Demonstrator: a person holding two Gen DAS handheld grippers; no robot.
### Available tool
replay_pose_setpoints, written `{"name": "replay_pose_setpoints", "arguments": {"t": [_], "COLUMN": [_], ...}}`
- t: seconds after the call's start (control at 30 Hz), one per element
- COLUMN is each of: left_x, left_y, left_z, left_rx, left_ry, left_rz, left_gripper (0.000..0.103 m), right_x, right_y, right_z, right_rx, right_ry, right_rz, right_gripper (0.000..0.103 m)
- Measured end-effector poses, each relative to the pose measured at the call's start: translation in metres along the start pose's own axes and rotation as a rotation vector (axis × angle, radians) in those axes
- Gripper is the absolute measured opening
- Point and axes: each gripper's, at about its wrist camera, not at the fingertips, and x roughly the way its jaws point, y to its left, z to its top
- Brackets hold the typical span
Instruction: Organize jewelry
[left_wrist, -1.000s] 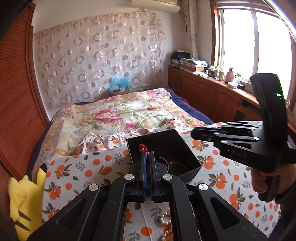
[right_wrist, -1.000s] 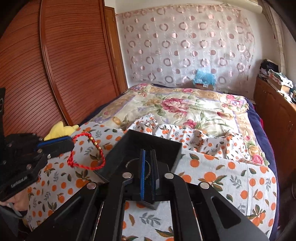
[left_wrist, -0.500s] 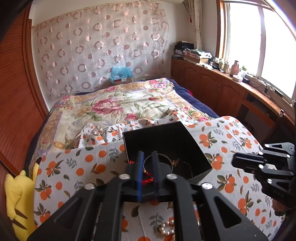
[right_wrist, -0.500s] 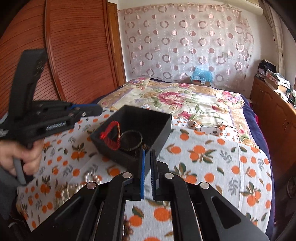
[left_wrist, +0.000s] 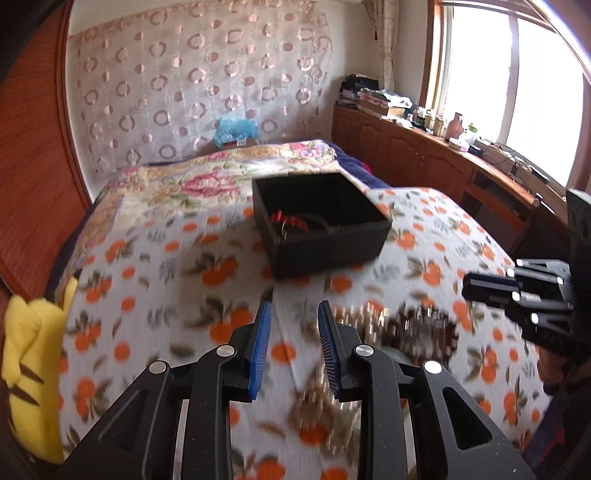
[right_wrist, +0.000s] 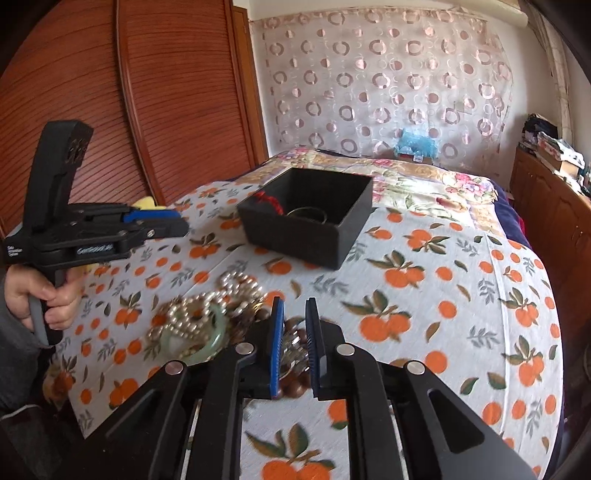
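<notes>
A black open box (left_wrist: 325, 229) (right_wrist: 306, 225) stands on the orange-print cloth. Inside it lie a red cord bracelet (left_wrist: 290, 221) (right_wrist: 271, 201) and a thin dark bangle (right_wrist: 306, 214). A pile of loose jewelry (right_wrist: 207, 314) (left_wrist: 402, 325) lies nearer me: pearl strands, a pale green bangle (right_wrist: 207, 347) and brown beads. My left gripper (left_wrist: 293, 310) is open and empty, pulled back from the box, left of the pile. My right gripper (right_wrist: 293, 302) is open a little and empty, just over the pile's right edge.
The cloth (right_wrist: 443, 295) covers a bed with a floral quilt (left_wrist: 207, 181) beyond it. A yellow plush toy (left_wrist: 29, 350) lies at the left edge. Wooden sliding doors (right_wrist: 147, 92) stand at the left, low cabinets (left_wrist: 424, 155) under the window at the right.
My left gripper let the red bracelet go into the box, opened and drew back toward the pile. My right gripper opened slightly and came down over the pile.
</notes>
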Motion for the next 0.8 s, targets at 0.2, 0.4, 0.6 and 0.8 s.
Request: {"name": "replay_pose_setpoints", "arguments": {"t": [0.2, 0.4, 0.6, 0.8], "left_x": [-0.008, -0.007, 0.01, 0.018], "left_y": [0.005, -0.002, -0.014, -0.013], "left_z": [-0.035, -0.054, -0.061, -0.058], "left_rx": [-0.001, 0.014, 0.061, 0.068], "left_ry": [0.048, 0.086, 0.136, 0.137], "left_rz": [-0.012, -0.041, -0.03, 0.002], "left_gripper": [0.025, 0.025, 0.025, 0.023], "right_x": [0.005, 0.005, 0.005, 0.006], "right_y": [0.014, 0.018, 0.02, 0.02], "right_z": [0.001, 0.0, -0.002, -0.003], "right_rx": [-0.034, -0.026, -0.025, -0.02], "right_ry": [0.009, 0.011, 0.014, 0.013], "right_rz": [-0.018, -0.002, 0.001, 0.002], "right_gripper": [0.014, 0.014, 0.015, 0.015]}}
